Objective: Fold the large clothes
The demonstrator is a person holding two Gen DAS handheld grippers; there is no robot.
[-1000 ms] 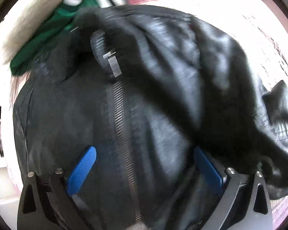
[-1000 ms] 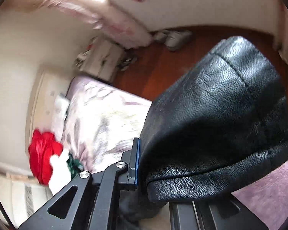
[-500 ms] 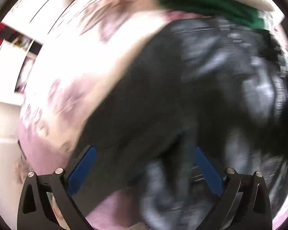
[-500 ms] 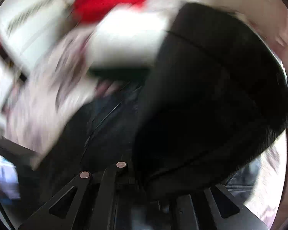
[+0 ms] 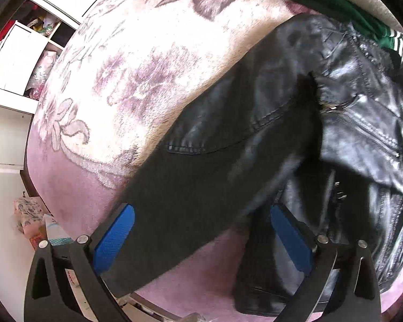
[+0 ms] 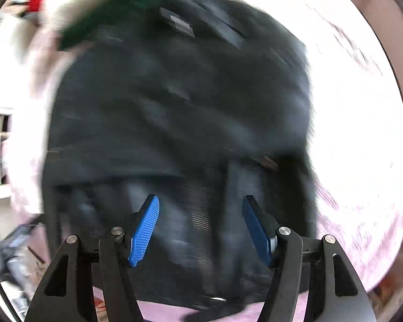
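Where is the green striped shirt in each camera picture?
Left wrist view: the green striped shirt sits at the top right edge, just beyond the black leather jacket.
Right wrist view: it is the blurry green patch at the top left, above the jacket.
Shared landmark: the black leather jacket, lying on the pink flowered blanket.

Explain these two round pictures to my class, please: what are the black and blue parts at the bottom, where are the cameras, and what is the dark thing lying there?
No robot here: a person holds one tool in each hand. Each picture comes from a fisheye camera on a tool, looking along its two blue-padded fingers. The left hand-held gripper and the right hand-held gripper are both open, holding nothing. Below them a black leather jacket with a zip lies spread on a pink and cream flowered blanket. A green garment with white stripes lies at the jacket's far edge. The right picture is blurred.
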